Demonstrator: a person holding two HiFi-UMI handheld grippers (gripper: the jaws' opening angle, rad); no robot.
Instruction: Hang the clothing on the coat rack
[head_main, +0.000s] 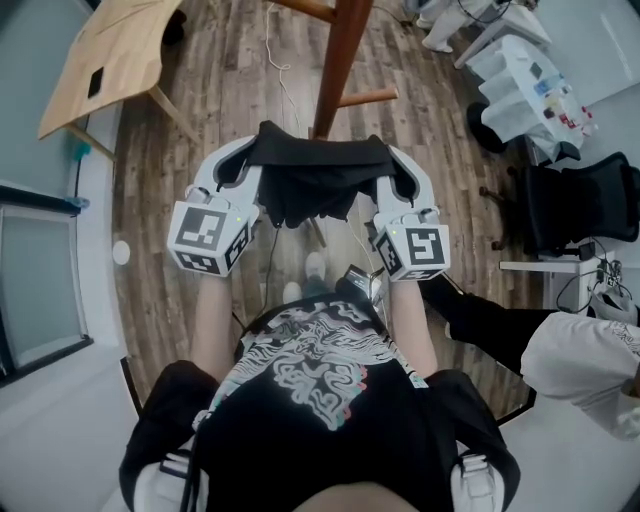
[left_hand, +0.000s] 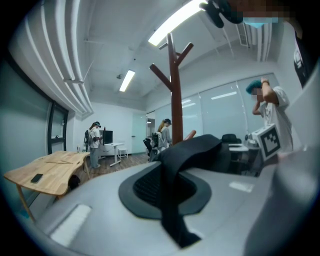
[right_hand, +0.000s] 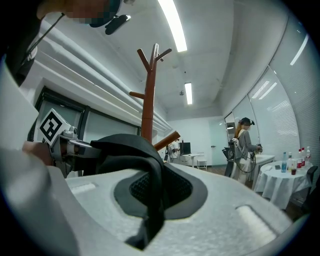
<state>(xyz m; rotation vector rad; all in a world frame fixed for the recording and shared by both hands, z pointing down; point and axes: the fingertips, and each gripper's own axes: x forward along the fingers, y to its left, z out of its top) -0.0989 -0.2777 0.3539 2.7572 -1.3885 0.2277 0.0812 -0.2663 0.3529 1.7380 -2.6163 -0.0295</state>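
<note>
1 limp, creased black garment (head_main: 318, 185)

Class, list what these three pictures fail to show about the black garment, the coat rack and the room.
- Kind of the black garment: head view, bunched between the left hand-held gripper and right hand-held gripper.
- Base of the coat rack: head view, behind the garment.
- Labels on the bottles: right gripper view, too small.

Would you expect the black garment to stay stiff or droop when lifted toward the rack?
Probably floppy: the black garment sags between the left claw and right claw. Likely light, as pinched edges alone carry it.
</note>
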